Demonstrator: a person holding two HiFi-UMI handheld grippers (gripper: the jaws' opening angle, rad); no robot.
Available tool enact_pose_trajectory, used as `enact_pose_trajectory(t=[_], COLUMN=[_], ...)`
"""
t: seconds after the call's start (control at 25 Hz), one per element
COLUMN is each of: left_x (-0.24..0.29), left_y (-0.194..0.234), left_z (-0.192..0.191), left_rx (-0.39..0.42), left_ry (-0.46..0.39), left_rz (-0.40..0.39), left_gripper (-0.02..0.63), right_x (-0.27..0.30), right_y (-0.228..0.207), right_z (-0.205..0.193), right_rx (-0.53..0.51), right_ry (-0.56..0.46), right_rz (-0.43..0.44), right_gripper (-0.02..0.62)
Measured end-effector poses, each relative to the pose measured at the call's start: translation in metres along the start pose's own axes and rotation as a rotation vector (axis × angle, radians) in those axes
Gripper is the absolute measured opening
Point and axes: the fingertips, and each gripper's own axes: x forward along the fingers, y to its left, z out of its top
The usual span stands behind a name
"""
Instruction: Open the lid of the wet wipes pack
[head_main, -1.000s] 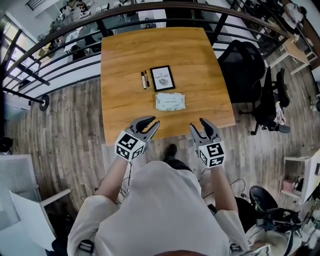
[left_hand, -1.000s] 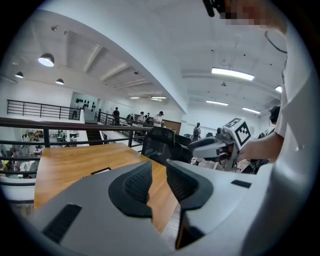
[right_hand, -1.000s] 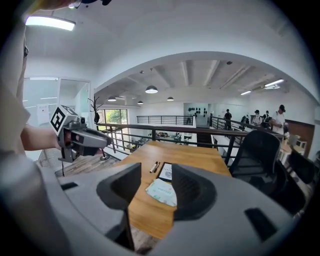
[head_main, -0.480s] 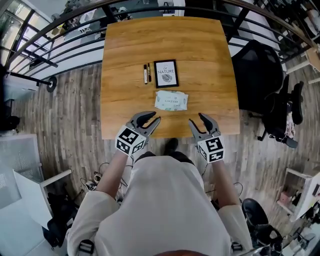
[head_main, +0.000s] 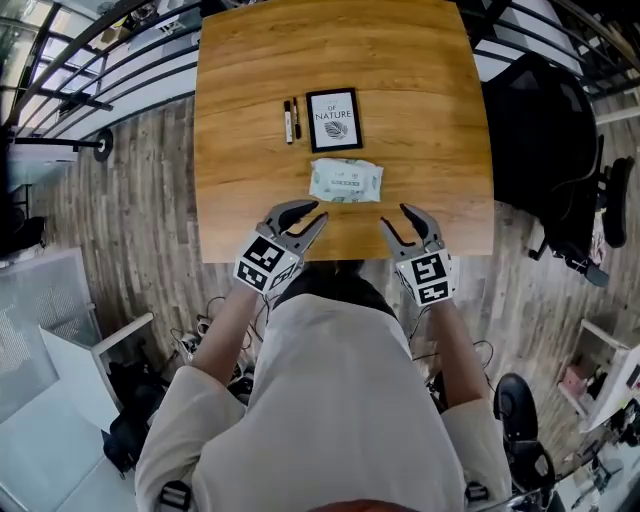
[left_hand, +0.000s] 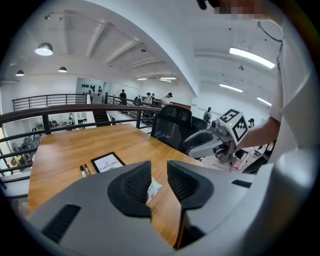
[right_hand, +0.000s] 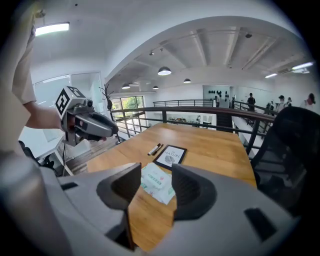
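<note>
1. Wet wipes pack (head_main: 345, 181) lies flat on the wooden surface (head_main: 240, 90), around the middle of its near half. Lid looks closed in the head view.
2. Left hand-held gripper (head_main: 318, 211) is over the near edge of the surface, pointing at the pack from its near-left. It is close to the pack but not touching.
3. In the left gripper view, the left hand-held gripper (left_hand: 159, 172) has its jaws spread with a narrow gap and has just been opening a little. Nothing is pinched. A corner of the pack (left_hand: 154, 188) shows through the gap, lying further ahead on the surface.
4. Right hand-held gripper (head_main: 395, 217) is over the near edge too, on the pack's near-right and clear of it.
5. In the right gripper view, the right hand-held gripper (right_hand: 156, 170) has its jaws spread and empty. The pack (right_hand: 156, 183) shows ahead between them, untouched.
6. A framed card (head_main: 333, 119) printed "OF NATURE" lies just beyond the pack, with two pens (head_main: 290, 120) side by side to its left.
7. A black office chair (head_main: 545, 130) stands off the right side of the surface.
</note>
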Motion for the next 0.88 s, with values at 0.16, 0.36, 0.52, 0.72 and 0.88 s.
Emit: enact_pose_trajectory(t=[0.16, 0.36, 0.52, 0.72, 0.88], left_x=[0.018, 0.045, 0.069, 0.098, 0.119], left_y=[0.008, 0.021, 0.032, 0.042, 0.046], left_z=[-0.008, -0.021, -0.036, -0.055, -0.073], left_rx=[0.028, 0.106, 0.131, 0.173, 0.269], left_ry=[0.042, 0.091, 0.126, 0.167, 0.216], left_rz=[-0.039, -0.095, -0.137, -0.174, -0.195], left_gripper=[0.095, 0.095, 0.095, 0.097, 0.101], right_x=[0.02, 0.046, 0.067, 0.095, 0.117], right_y=[-0.007, -0.011, -0.017, -0.025, -0.026], right_z=[-0.009, -0.021, -0.035, -0.049, -0.058], right_rx=[0.008, -0.022, -0.015, -0.026, -0.063], right_ry=[0.032, 0.084, 0.112, 0.138, 0.172], right_rz=[-0.014, -0.008, -0.004, 0.014, 0.048], right_gripper=[0.175, 0.175, 0.175, 0.175, 0.175])
